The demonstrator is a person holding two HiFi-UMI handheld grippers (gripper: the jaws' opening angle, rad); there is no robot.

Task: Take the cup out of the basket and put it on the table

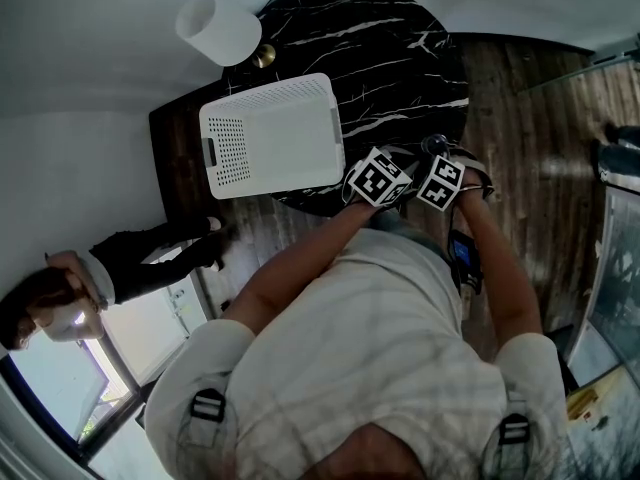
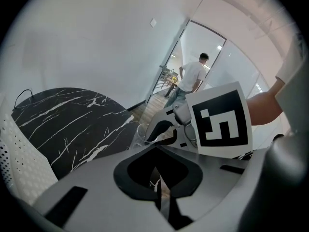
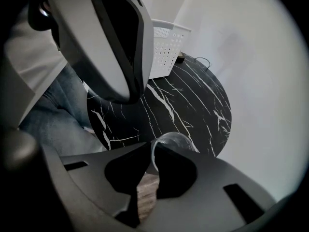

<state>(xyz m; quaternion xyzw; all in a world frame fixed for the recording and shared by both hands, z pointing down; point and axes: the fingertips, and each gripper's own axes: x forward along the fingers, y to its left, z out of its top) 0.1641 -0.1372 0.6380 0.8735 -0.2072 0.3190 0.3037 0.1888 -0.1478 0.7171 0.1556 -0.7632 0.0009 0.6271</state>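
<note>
Right gripper (image 3: 150, 154) is clenched on the clear cup (image 3: 174, 140): the glass wall is pinched between its jaws and the bowl bulges out to the right jaw's side. The cup is out over the near edge of the black marble table (image 3: 193, 100), and I can't tell if its base touches. Left gripper (image 2: 157, 180) sits just beside it, jaws pressed together on nothing. The white basket (image 1: 270, 133) stands well apart, far left.

Office-like interior, round black marble table (image 1: 390, 58), wood-plank floor (image 1: 540, 168), white walls (image 2: 96, 47), glass partition (image 2: 231, 66)
</note>
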